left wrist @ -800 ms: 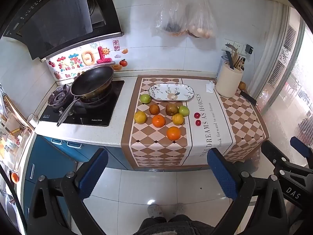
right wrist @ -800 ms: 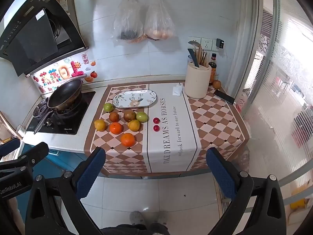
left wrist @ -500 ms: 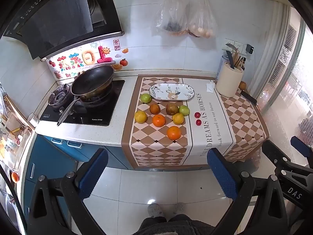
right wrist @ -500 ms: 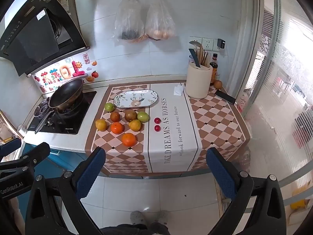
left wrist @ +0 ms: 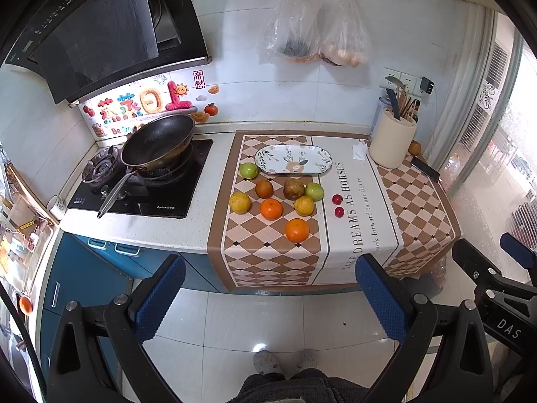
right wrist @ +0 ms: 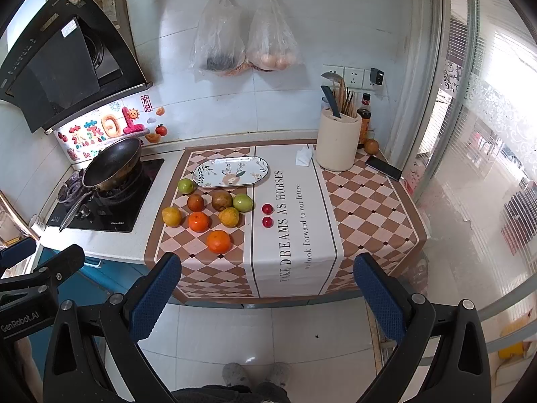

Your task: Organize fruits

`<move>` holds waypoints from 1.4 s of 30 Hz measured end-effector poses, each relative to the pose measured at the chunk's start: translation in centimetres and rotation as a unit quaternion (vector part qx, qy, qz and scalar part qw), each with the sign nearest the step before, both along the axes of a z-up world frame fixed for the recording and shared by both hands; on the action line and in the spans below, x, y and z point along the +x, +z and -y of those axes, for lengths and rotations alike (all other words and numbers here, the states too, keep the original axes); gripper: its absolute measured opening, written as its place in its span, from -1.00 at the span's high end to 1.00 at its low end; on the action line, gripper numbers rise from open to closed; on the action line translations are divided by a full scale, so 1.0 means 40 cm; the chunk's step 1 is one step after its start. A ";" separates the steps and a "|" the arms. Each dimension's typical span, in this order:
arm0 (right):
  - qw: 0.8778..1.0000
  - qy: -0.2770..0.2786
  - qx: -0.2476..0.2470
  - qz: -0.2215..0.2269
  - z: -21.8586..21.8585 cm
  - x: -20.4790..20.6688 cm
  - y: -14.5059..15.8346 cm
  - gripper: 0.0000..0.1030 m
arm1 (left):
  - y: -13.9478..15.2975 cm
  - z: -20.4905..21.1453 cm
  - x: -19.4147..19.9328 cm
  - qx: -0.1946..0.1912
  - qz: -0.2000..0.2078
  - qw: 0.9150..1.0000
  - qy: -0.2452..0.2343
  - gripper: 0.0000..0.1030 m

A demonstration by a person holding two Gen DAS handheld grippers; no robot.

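Nothing is picked yet: the left gripper [left wrist: 268, 288] and right gripper [right wrist: 266, 288] hang well back from the counter [left wrist: 151, 228], jaws wide and empty, with the fruits [left wrist: 268, 209] loose beside the empty oval plate [left wrist: 293, 159], so next comes an approach.

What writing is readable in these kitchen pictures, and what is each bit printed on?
"TAKE DREAMS AS HORSES": white stripe of the table runner.
"we look forward to our future": smaller line on that stripe.
"GenRobot.AI": left gripper.
"DAS": right gripper.
"Be": wall stickers, beside colourful characters.
Hob brand, range hood labels: too small.
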State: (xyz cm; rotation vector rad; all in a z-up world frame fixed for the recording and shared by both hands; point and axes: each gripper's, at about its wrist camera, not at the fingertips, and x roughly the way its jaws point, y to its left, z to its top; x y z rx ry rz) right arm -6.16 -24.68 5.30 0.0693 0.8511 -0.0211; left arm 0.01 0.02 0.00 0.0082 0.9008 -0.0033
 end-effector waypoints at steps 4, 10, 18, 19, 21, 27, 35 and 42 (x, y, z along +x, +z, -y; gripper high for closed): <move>1.000 0.000 -0.001 0.000 -0.002 0.000 0.002 -1.00 | 0.000 0.000 0.000 0.000 0.001 1.000 0.000 -1.00; 1.000 0.001 0.000 0.001 -0.003 -0.003 -0.001 -1.00 | 0.000 0.000 0.000 0.001 0.001 1.000 0.000 -1.00; 1.000 0.002 0.001 0.001 -0.003 -0.004 0.001 -1.00 | 0.001 0.000 0.000 0.001 0.002 1.000 0.000 -1.00; 1.000 0.002 0.001 0.001 -0.003 -0.004 0.002 -1.00 | 0.001 0.000 -0.001 0.001 0.002 1.000 0.000 -1.00; 1.000 0.002 0.002 0.001 -0.003 -0.004 0.000 -1.00 | 0.001 0.000 -0.001 0.001 0.003 1.000 0.000 -1.00; 1.000 0.003 0.004 0.001 -0.002 -0.004 0.007 -1.00 | 0.001 0.000 0.000 0.001 0.003 1.000 0.000 -1.00; 1.000 0.003 0.003 0.002 -0.004 -0.003 0.006 -1.00 | 0.000 0.000 0.000 0.001 0.003 1.000 0.000 -1.00; 1.000 0.003 0.003 0.002 -0.003 -0.003 0.006 -1.00 | 0.001 0.000 -0.001 0.002 0.004 1.000 0.000 -1.00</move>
